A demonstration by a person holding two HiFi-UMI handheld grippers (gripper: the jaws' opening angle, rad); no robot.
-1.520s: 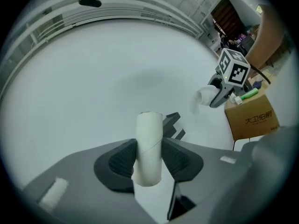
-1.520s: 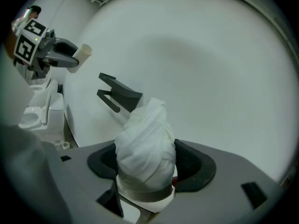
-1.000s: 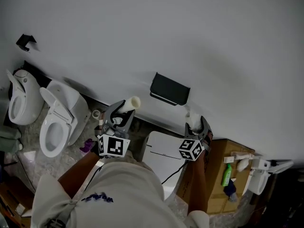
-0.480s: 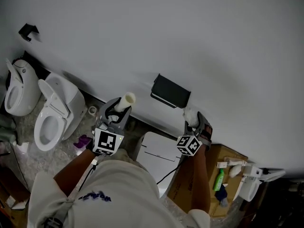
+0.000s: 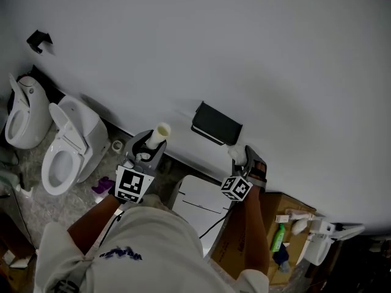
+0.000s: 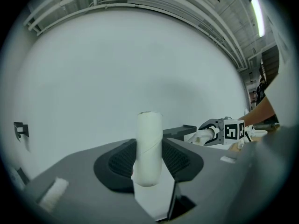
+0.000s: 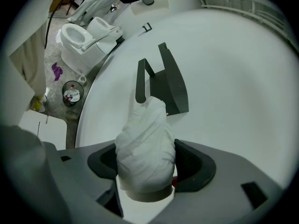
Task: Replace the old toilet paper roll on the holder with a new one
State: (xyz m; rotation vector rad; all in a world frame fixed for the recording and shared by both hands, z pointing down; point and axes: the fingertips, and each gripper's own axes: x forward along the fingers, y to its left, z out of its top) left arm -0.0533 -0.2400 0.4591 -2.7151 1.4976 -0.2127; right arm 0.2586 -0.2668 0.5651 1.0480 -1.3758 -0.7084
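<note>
Since my right gripper (image 5: 242, 159) squeezes the new toilet paper roll (image 7: 145, 146) between its jaws, I think my job now is to slide it onto the dark holder (image 7: 170, 78) on the white wall (image 5: 244, 54). In the right gripper view the holder sits at 12 o'clock from the roll, very near. Its thin arm (image 7: 141, 80) hangs down toward the roll.

To do this well, I should first line up the hole of the roll with that arm, then push slowly. The roll looks squashed, so the hole may be pinched, and I should not squeeze harder.

My left gripper (image 5: 146, 148) holds the old cardboard tube (image 6: 149, 143), with its jaws half closed on it. In the head view it is out at 8 o'clock from the holder. It should wait there, out of the way.

Compared with a second ago, my right gripper has come closer to the holder, and the roll is now just beside its lower corner. Both marker cubes have turned a bit. The tube is in about the same spot.
</note>
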